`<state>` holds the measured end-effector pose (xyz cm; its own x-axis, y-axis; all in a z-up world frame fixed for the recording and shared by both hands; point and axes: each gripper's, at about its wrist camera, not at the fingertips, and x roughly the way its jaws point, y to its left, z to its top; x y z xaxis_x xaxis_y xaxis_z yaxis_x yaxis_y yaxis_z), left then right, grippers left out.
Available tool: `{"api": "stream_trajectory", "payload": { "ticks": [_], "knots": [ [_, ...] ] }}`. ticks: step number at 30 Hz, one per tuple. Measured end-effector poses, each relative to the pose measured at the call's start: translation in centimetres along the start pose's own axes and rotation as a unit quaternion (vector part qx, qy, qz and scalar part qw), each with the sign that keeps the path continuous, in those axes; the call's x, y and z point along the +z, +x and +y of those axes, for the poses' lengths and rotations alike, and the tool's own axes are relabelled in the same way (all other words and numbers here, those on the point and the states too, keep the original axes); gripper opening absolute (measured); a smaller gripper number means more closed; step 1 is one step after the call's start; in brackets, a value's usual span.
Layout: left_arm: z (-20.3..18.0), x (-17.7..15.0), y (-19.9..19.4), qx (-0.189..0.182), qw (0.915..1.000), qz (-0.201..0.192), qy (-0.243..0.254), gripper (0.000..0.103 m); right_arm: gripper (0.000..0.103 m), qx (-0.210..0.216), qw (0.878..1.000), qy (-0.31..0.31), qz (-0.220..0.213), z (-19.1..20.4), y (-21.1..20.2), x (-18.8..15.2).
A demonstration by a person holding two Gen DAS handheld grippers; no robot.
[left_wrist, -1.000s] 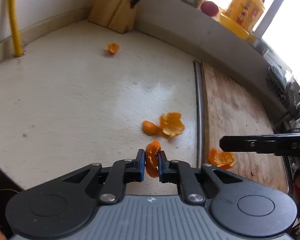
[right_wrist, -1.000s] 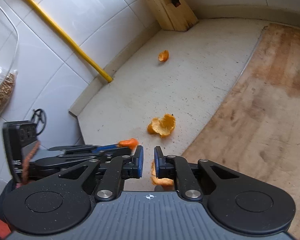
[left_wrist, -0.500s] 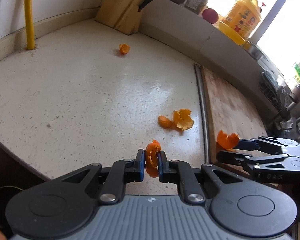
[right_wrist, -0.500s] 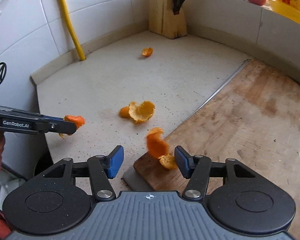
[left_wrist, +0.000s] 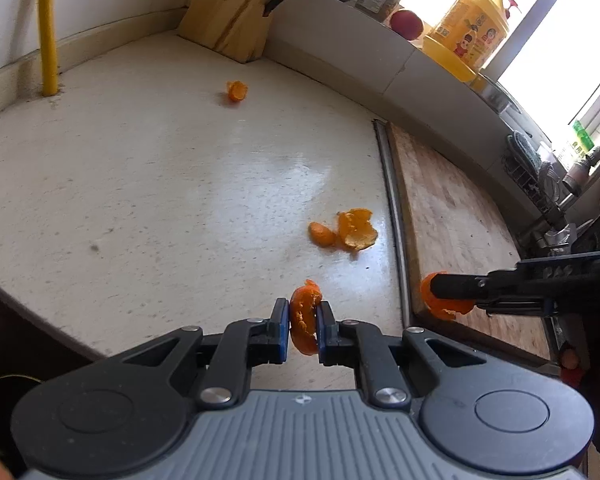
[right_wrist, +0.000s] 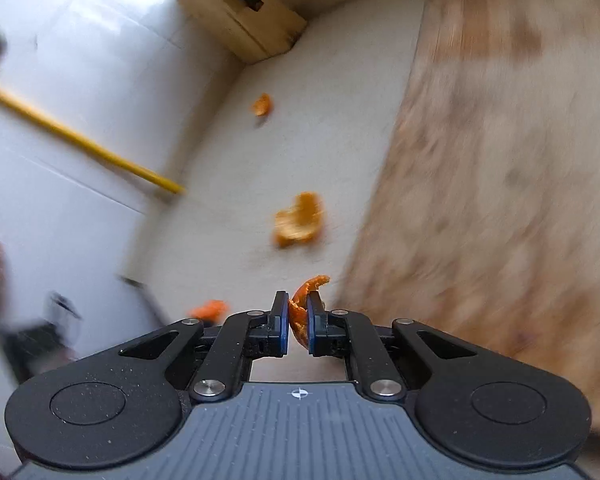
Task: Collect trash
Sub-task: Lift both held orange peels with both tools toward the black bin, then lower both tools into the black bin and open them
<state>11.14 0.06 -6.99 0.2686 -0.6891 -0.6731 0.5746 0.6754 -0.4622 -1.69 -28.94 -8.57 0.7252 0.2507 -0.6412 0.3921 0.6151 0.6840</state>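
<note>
Both grippers are already loaded. The left gripper [left_wrist: 303, 330] has its fingers closed on a curled piece of orange peel [left_wrist: 303, 320], which stands almost upright between the pads. The right gripper [right_wrist: 298, 326] also has its fingers closed on a peel piece [right_wrist: 300, 312], whose curled tip sticks out above the pads. In the left wrist view the right gripper enters from the right side, over the near edge of the wooden cutting board [left_wrist: 452, 216], with its peel [left_wrist: 440, 300] at the tip. So the coming move is, in my judgement, a carry to a bin, and no bin shows in either view; I cannot tell which way it lies. What is still left on the bench [left_wrist: 140, 184] decides the later reach. A pair of peels [left_wrist: 344, 230] lies just ahead of the left fingers, a little to the right and close to the metal strip at the board's edge; the two pieces touch or nearly touch. One small peel [left_wrist: 236, 91] lies far back, near the knife block [left_wrist: 236, 12] in the corner. The left hand seems nearer to both. Nothing stands between the fingers and these peels; the yellow pipe [left_wrist: 48, 28] on the far left is well apart. The right wrist view is blurred, so finer detail there is uncertain.
</note>
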Motion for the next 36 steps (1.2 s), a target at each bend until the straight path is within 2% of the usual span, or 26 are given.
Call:
{"api": "stream_trajectory", "payload": {
  "ticks": [6,11,15,21,29,36],
  "knots": [
    [1.5,-0.4,-1.8,0.018,0.9996,-0.013,-0.015,0.013,0.012,0.079,0.996,0.032,0.016,1.1,2.3,-0.2],
    [2.6,-0.3,-3.3,0.038,0.9983,-0.035,-0.026,0.013,0.012,0.108,0.993,0.012,0.04,3.8,5.3,0.2],
    [3.0,0.2,-4.6,0.059,0.9958,-0.064,-0.03,0.013,0.012,0.123,0.991,-0.022,0.048,6.7,6.4,0.7],
    [3.1,1.5,-6.2,0.069,0.9917,-0.105,-0.026,0.013,0.012,0.136,0.987,-0.072,0.033,10.2,6.8,1.9],
    [2.5,2.2,-7.5,0.079,0.9873,-0.138,-0.015,0.013,0.012,0.157,0.981,-0.111,0.025,13.3,7.0,2.1],
    [3.3,1.1,-10.0,0.12,0.9794,-0.16,-0.03,0.013,0.012,0.182,0.971,-0.147,0.051,16.2,8.7,1.1]
  ]
}}
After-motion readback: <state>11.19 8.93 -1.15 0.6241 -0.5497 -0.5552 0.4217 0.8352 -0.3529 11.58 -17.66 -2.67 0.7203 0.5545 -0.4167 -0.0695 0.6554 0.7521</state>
